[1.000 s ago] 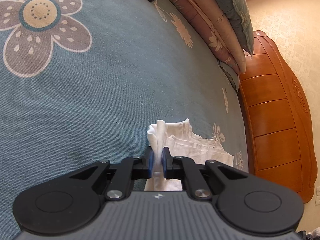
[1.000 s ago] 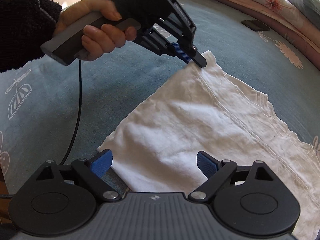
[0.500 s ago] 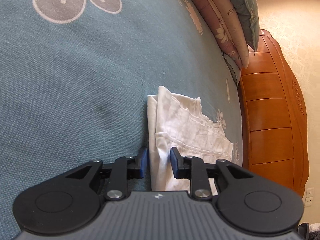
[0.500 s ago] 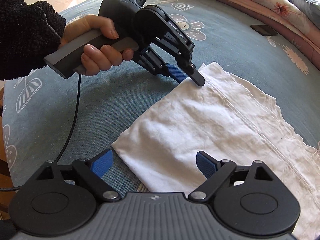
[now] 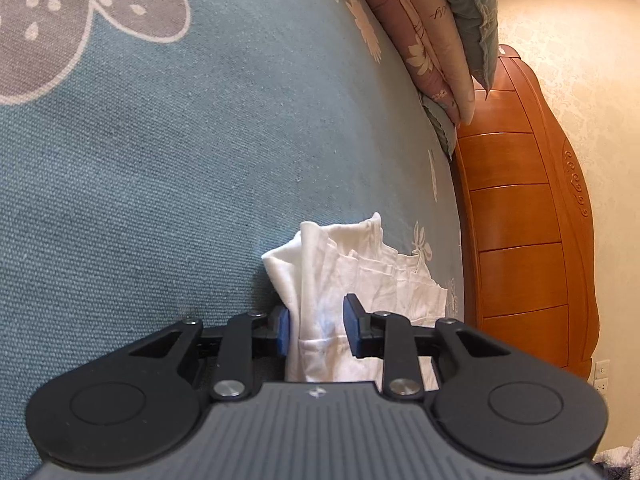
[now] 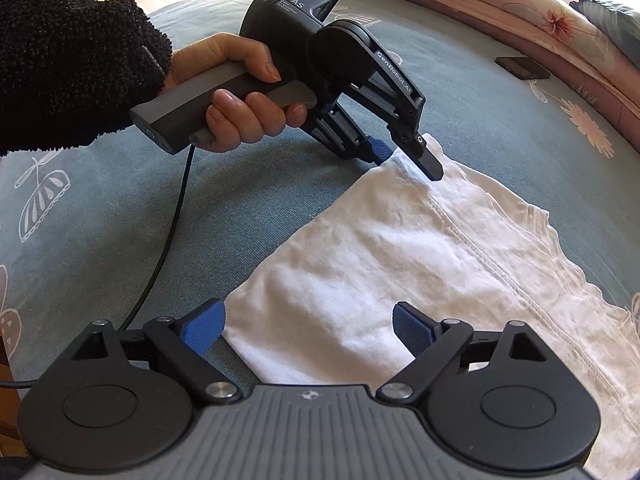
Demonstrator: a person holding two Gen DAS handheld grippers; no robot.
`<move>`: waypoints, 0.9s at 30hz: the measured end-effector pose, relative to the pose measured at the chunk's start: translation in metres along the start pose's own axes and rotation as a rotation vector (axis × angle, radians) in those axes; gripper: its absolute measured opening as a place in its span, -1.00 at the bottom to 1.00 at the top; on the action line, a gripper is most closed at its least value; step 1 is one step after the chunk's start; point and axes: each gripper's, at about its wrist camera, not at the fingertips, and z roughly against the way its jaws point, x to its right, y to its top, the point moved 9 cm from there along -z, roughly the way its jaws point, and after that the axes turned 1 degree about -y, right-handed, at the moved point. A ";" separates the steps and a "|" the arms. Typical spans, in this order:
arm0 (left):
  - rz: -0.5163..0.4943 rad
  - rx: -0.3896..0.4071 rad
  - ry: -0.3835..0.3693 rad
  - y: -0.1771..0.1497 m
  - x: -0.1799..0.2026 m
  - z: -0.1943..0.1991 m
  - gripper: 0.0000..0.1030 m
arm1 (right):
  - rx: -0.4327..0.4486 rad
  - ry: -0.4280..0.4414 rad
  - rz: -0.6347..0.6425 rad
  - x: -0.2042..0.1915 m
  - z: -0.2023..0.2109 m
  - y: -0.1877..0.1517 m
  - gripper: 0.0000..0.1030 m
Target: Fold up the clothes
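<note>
**Far corner of white garment taken up on the bed**

A folded white garment (image 6: 400, 264) was seen lying on the teal bedspread (image 6: 260, 184), its long axis running away rightward. The left gripper (image 6: 404, 156) was closing around the far corner; the right gripper (image 6: 308, 328) was held wide open over the near edge.

Folded garment (image 6: 420, 272) flat on the bedspread (image 6: 260, 208), running from 6 toward 3 o'clock in the right wrist view. Left gripper (image 6: 404, 156) over its far corner at 12, right gripper (image 6: 308, 328) over the near edge at 6. Phone (image 6: 522, 67) on the bedspread at 1 o'clock, pillows (image 5: 432, 20) behind it against the headboard (image 5: 528, 216).
</note>
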 end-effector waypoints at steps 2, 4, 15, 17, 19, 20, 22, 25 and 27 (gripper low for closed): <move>-0.030 0.021 0.038 -0.004 0.002 0.003 -0.77 | 0.000 0.004 -0.005 -0.001 0.000 0.000 0.82; -0.026 0.035 0.060 -0.006 0.004 0.007 -0.78 | -0.012 0.006 0.000 -0.002 -0.002 -0.003 0.82; -0.051 0.008 0.091 0.001 0.055 0.012 -0.81 | 0.003 -0.137 0.247 -0.032 -0.007 -0.016 0.81; -0.062 0.016 0.092 0.004 0.059 0.013 -0.81 | 0.013 -0.168 0.299 -0.040 -0.006 -0.021 0.79; -0.052 0.024 0.089 0.006 0.060 0.011 -0.81 | 0.033 -0.229 0.363 -0.048 -0.005 -0.026 0.72; -0.049 0.028 0.089 0.008 0.059 0.011 -0.81 | 0.033 -0.245 0.381 -0.052 -0.006 -0.029 0.63; -0.052 0.033 0.099 0.009 0.058 0.008 -0.81 | 0.030 -0.267 0.414 -0.058 -0.008 -0.035 0.44; -0.049 0.036 0.112 0.008 0.055 0.007 -0.81 | 0.043 -0.275 0.455 -0.066 -0.006 -0.042 0.32; -0.047 0.040 0.117 0.008 0.054 0.008 -0.81 | 0.055 -0.285 0.497 -0.071 -0.007 -0.044 0.26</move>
